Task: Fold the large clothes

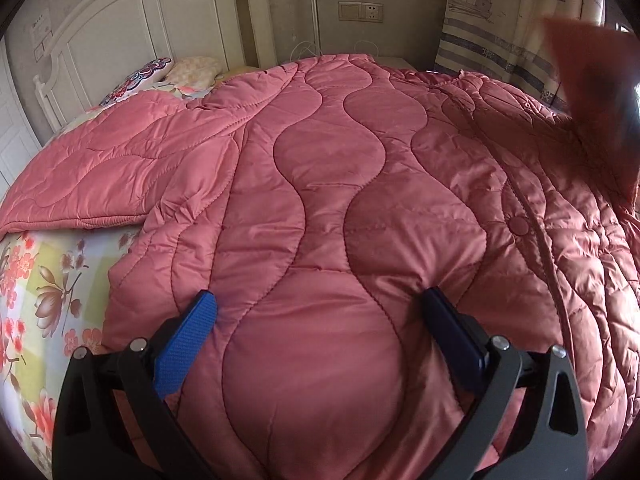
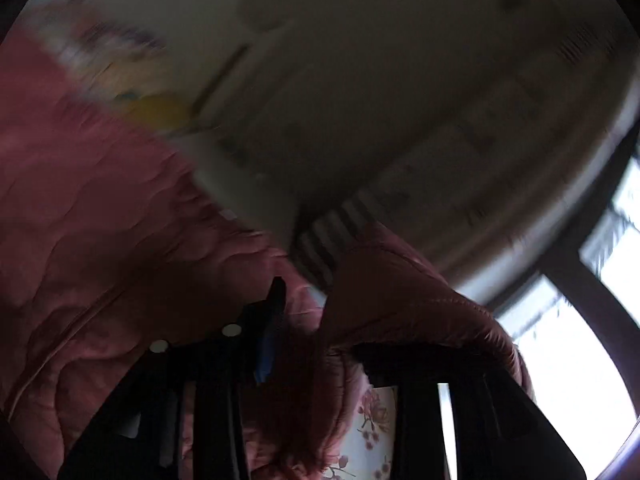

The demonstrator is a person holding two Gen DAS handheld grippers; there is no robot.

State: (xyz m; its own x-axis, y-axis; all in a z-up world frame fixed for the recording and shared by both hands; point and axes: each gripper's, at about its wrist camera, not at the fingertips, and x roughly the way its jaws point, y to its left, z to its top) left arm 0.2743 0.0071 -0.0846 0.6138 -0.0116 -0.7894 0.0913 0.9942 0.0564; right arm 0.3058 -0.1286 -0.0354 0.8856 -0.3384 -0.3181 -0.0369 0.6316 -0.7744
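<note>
- On the bed [image 1: 44,280] lies the pink quilted coat [image 1: 320,200]; no writing readable.
- Left gripper [image 1: 320,300] spread wide, pressing its padding.
- Right gripper [image 2: 316,320], blurred, clamps a lifted coat edge [image 2: 400,292]; only this view shows a window [image 2: 568,380].

Home bedroom: bed with floral sheet [image 1: 44,280], white panelled headboard [image 1: 132,36], patterned pillows [image 1: 160,74]. Wall switch-and-socket plate [image 1: 361,11]; sailboat-print curtain [image 1: 516,20]. Right wrist view, blurred: bright window [image 2: 576,360]
</note>
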